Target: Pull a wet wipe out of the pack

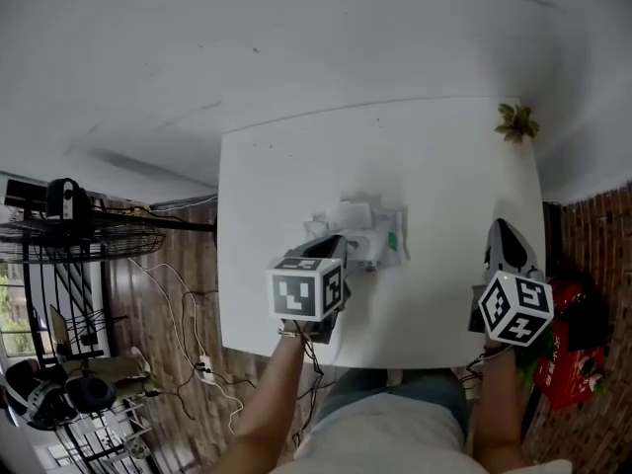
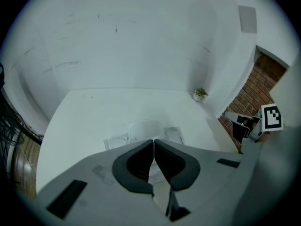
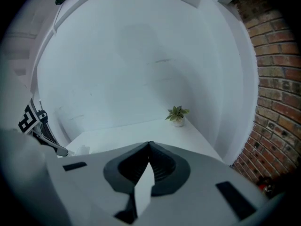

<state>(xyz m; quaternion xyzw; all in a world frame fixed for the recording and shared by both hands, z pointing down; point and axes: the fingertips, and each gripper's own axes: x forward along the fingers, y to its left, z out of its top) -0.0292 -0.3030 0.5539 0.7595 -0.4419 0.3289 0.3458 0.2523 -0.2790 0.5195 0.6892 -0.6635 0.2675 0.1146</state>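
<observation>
The pack [image 1: 360, 233] lies on the table [image 1: 444, 166]. The left gripper [image 1: 338, 242] is pressed together at its near edge, the right gripper [image 1: 502, 229] likewise well right of it. Unheld, the pack could be dragged with a wipe.

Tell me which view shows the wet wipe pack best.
Head view: the wipe pack lies on the table, seen from above. Left gripper view: only its far end beyond shut jaws. Right gripper view: barely a sliver.
</observation>
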